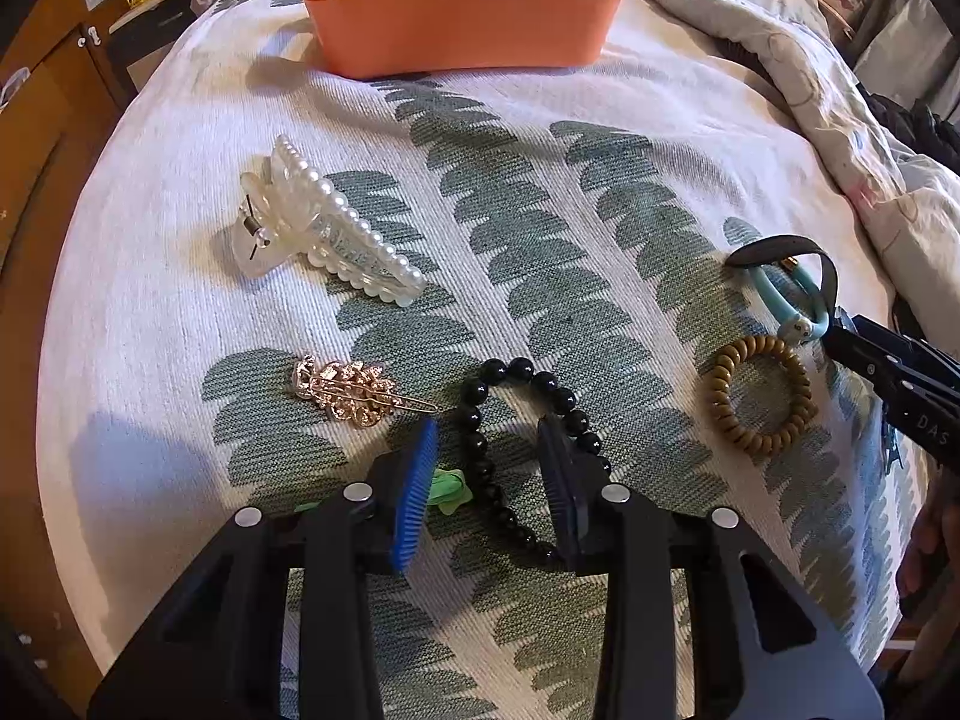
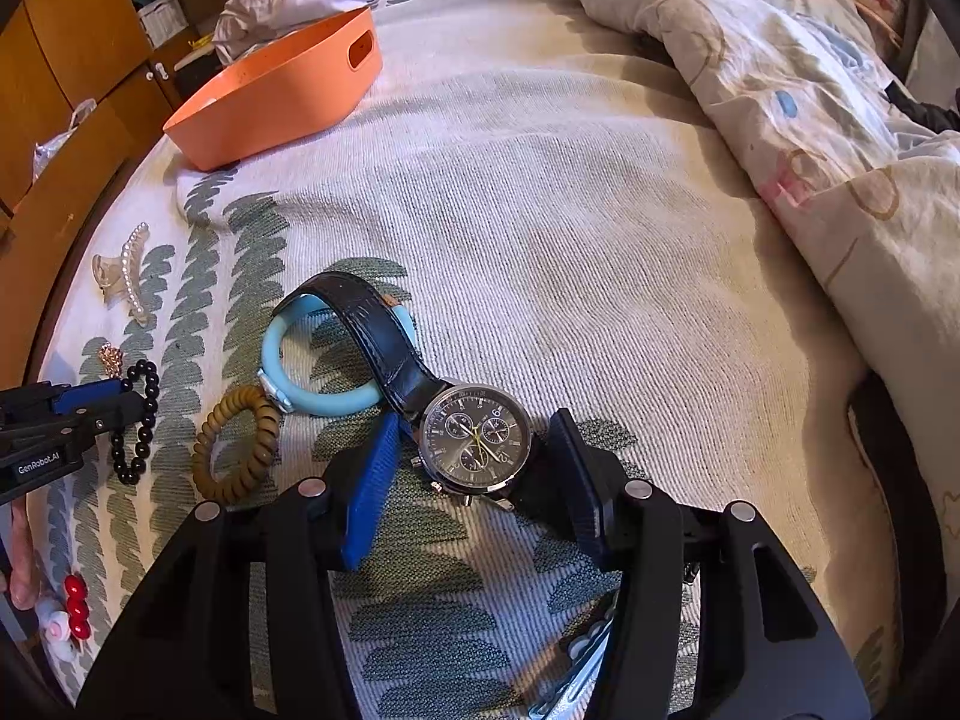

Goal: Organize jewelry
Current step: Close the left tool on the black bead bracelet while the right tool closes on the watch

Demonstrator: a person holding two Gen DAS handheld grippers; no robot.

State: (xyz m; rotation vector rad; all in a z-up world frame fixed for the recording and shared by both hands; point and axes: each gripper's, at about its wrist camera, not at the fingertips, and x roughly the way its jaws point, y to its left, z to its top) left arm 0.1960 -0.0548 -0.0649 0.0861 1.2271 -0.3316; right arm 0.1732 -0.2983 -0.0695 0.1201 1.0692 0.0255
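A black bead bracelet [image 1: 480, 456] lies on the leaf-patterned bedspread. My left gripper [image 1: 489, 480] points down over it, open, with the bracelet's left strand between its blue pads and the right strand outside. A dark-faced wristwatch [image 2: 477, 441] with a black leather strap [image 2: 372, 324] lies between the pads of my right gripper [image 2: 474, 468], which sit against its sides. The strap crosses a light blue bangle [image 2: 273, 354]. The orange basket [image 1: 462, 18] stands at the far side of the bed.
A pearl hair claw [image 1: 324, 228], a gold clip [image 1: 348, 390], a brown spiral hair tie [image 1: 717, 384] and a green piece [image 1: 450, 489] lie nearby. Red beads [image 2: 75, 606] sit at the near left edge. A rumpled quilt [image 2: 780, 90] is piled on the right, and wooden cabinets [image 2: 60, 60] stand to the left.
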